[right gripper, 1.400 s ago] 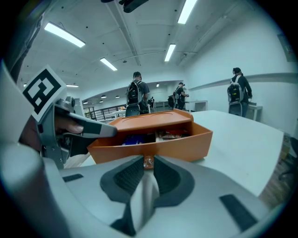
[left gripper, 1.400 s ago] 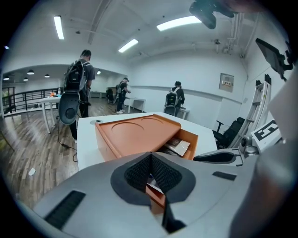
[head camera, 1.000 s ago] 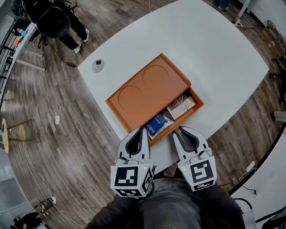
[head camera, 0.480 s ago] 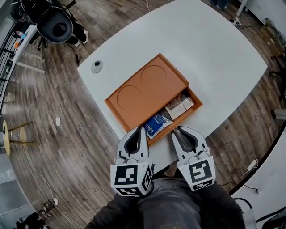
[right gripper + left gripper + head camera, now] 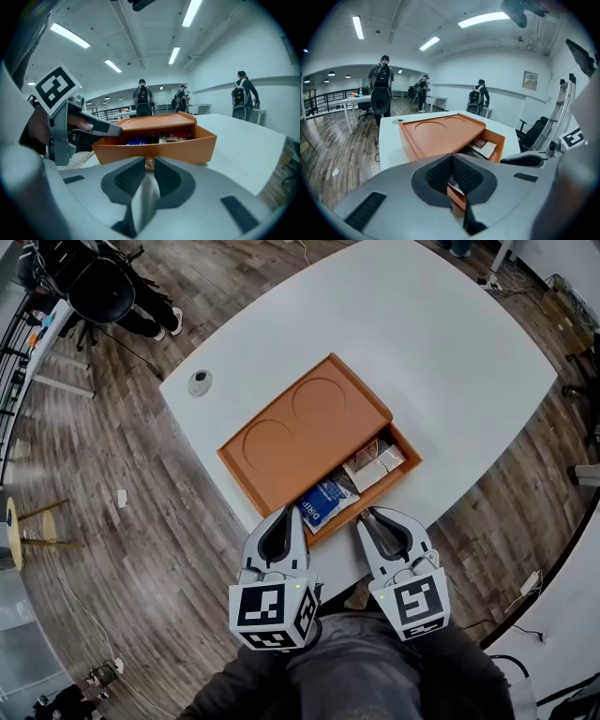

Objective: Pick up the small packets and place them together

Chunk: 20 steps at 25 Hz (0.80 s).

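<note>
Holds the left claw (image 5: 288,517) pinched together and empty, just short of the near wall of the orange tray (image 5: 281,442) on the desk (image 5: 450,352). Inside the open compartment: blue packet (image 5: 323,503), then pale packets (image 5: 375,463), none gripped. Holds the right claw (image 5: 366,515) a slit apart, clamping nothing. Seemingly poised before the first pick; next, needs one claw opened wider and dipped over the wall onto a packet.

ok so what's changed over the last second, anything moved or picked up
Nothing visibly changed. The left gripper and the right gripper still hover at the near edge of the orange tray. The packets lie in its open compartment as before.
</note>
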Available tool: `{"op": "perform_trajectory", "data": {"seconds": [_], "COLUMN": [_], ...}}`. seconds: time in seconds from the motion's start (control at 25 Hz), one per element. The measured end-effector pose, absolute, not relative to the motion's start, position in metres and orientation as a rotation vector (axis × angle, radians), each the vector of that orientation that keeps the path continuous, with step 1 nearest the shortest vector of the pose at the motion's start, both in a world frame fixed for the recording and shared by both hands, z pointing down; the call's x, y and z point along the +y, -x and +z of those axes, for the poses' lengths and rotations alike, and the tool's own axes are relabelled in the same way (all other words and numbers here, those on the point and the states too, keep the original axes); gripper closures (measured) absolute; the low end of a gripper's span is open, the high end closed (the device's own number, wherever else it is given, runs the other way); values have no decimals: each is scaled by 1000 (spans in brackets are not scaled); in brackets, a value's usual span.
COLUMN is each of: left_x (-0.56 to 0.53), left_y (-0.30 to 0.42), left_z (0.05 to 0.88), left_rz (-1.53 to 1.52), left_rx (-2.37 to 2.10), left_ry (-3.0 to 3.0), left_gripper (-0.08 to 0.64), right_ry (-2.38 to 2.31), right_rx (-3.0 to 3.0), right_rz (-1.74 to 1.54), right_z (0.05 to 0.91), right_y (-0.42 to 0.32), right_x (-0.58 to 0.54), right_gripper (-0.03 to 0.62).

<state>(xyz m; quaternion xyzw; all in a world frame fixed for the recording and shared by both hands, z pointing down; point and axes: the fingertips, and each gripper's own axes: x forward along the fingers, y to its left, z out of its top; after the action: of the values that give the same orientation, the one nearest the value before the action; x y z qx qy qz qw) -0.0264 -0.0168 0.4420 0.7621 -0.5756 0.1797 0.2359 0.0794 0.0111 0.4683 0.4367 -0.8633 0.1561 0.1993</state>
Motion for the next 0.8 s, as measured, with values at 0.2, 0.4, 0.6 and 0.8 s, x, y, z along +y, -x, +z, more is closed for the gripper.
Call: {"op": "perform_trajectory", "data": {"seconds": [0.2,0.4,0.6,0.8], "left_x": [-18,-20,-20,-20], "left_y": [26,24,24,23], "left_z": [442,443,445,445], "left_rz": [513,545,560,562], "left_rx": [-1585,-1591,-1593,-1576], "left_ry": [-2083,-2081,-2073,-2060], "left_gripper": [563,563,563,563], "right_ry": [-1220,-1221,-1212,-1207], "right_rx": [-2416,-2415,-2413,-2414], "right_rz": [433,439,439,435], "right_z": [467,467,469,469], "right_y": [-80,-81,-80,-81], "right_x": [11,8,8,7], "right_gripper": [525,525,525,525]}}
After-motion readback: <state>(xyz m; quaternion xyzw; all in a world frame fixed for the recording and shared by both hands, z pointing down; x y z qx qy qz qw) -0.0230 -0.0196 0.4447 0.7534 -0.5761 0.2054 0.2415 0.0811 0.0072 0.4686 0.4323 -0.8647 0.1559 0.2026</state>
